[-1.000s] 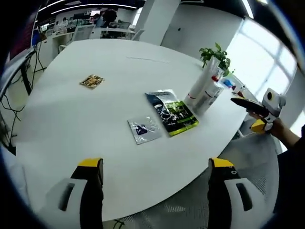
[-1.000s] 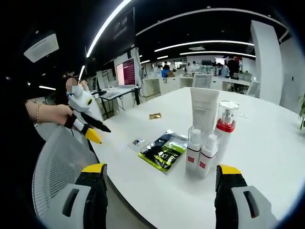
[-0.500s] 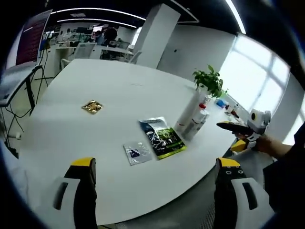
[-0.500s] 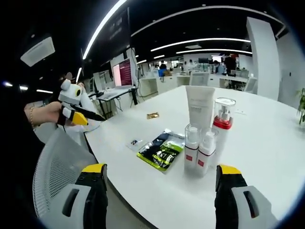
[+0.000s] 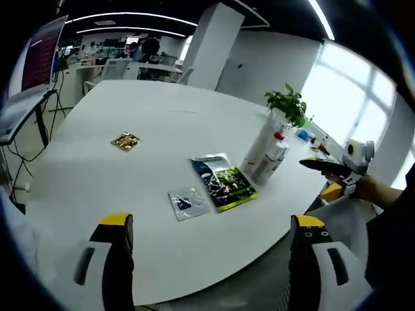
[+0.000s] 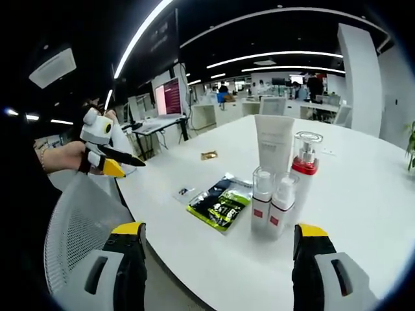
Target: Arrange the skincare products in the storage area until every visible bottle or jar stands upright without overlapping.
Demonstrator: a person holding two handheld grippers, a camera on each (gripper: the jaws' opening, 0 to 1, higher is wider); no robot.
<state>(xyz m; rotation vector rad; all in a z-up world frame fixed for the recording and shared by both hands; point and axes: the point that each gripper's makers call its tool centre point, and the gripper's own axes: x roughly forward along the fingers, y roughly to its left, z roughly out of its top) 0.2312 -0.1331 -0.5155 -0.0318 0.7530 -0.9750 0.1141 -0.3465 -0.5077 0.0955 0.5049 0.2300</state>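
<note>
Both my grippers hang off the table edge with jaws wide apart and nothing between them: the left gripper (image 5: 206,259) at the bottom of the left gripper view, the right gripper (image 6: 220,265) at the bottom of the right gripper view.

The bottles sit right of centre in the right gripper view, all upright and tightly clustered: a tall white tube (image 6: 275,146) at the back, a red-collared pump bottle (image 6: 305,170) beside it, and two small clear-capped bottles (image 6: 272,208) in front, touching or nearly so. In the left gripper view the same cluster (image 5: 267,155) stands right of centre, in front of a plant (image 5: 288,105).

I judge them light, rigid plastic, smooth and somewhat slippery, and top-heavy enough to tip. I'd grip each low on the body, not the cap or pump.

Flat sachets (image 6: 219,207) lie left of the bottles.
</note>
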